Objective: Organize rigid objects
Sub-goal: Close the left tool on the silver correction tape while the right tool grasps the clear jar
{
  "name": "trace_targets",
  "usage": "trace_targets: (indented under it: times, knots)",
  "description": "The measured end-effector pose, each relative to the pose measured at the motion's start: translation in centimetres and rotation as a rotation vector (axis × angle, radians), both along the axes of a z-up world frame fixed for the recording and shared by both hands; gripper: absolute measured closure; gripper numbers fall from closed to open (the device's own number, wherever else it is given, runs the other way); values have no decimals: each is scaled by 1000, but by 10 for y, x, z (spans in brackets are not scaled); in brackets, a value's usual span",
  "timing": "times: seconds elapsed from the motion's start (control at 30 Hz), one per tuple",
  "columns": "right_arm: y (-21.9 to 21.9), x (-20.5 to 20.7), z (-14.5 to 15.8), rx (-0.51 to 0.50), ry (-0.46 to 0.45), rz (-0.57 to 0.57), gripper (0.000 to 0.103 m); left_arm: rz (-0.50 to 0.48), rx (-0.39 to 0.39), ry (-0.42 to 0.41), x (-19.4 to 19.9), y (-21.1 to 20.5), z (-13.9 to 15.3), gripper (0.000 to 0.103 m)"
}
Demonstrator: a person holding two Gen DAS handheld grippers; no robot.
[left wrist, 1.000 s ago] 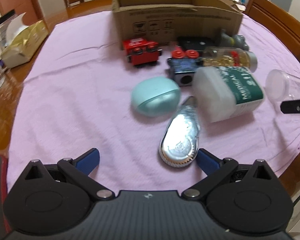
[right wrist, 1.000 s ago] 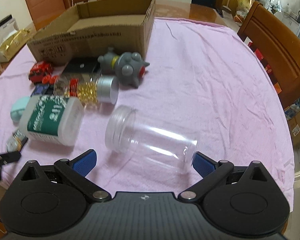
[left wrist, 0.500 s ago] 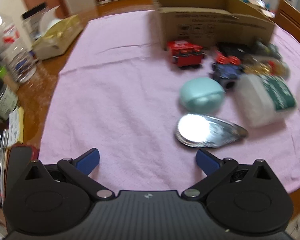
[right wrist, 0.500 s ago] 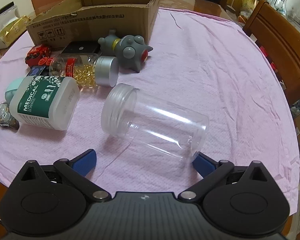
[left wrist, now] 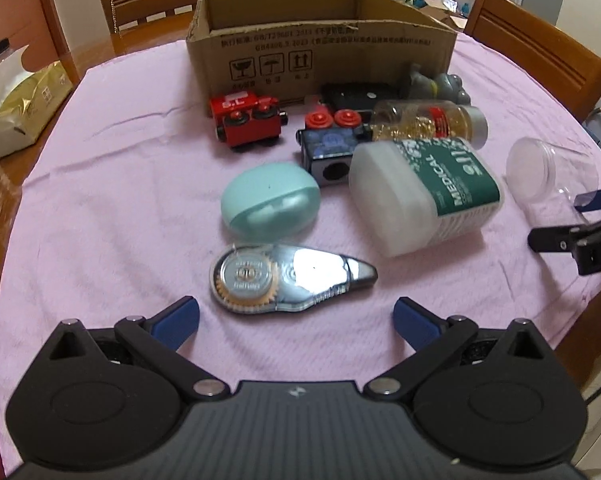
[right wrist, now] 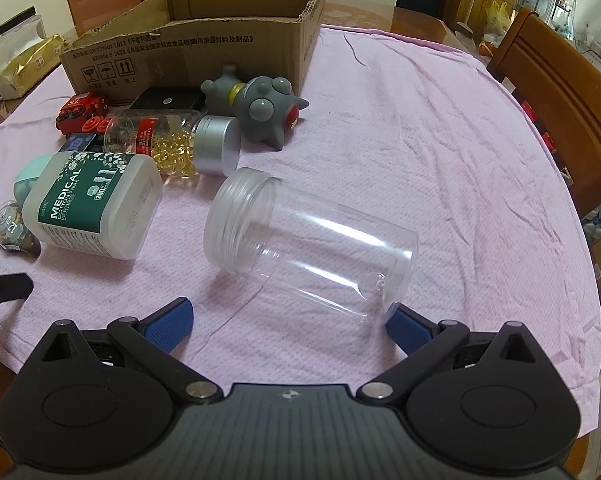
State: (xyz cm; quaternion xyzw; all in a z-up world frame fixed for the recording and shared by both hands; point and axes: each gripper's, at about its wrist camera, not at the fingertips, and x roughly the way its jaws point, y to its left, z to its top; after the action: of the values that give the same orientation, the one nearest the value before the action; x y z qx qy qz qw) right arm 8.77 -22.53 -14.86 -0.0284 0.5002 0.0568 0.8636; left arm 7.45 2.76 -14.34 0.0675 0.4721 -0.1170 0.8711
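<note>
- We see the left gripper (left wrist: pixel 296 318) low over the table (left wrist: pixel 112 200), fingers (left wrist: pixel 178 316) spread wide, nothing btwn them; the correction tape dispenser (left wrist: pixel 288 276) lies flat just ahead of the gap.
- Right gripper (right wrist: pixel 288 318): fingers wide apart too, holding nothing. The clear jar (right wrist: pixel 308 240) lies on its side w/ its base right at the right finger (right wrist: pixel 408 330); can't tell if touching. Mouth points away, to the left.
- Behind the tape: mint case (left wrist: pixel 270 206), w/ the white "MEDICAL" tub (left wrist: pixel 424 192) on its side to the right.
- Further back: red toy car (left wrist: pixel 246 120), blue toy car (left wrist: pixel 332 146), capsule bottle (left wrist: pixel 428 122) w/ silver cap, grey spiky toy (right wrist: pixel 256 106).
- Cardboard box (left wrist: pixel 320 46) stands open at the far side, on the pink cloth.
</note>
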Motion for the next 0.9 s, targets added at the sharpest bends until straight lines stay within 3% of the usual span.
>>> trace_targets:
  times: [0.53, 0.7, 0.9]
  knots:
    - [0, -2, 0, 2, -11, -1, 0, 56, -8, -18, 13, -6, -2, 2]
    - [0, -1, 0, 5, 1, -7, 0, 62, -5, -25, 11, -6, 2, 13]
    - [-5, 4, 6, 45, 7, -50, 0, 54, -5, -21, 11, -4, 3, 13]
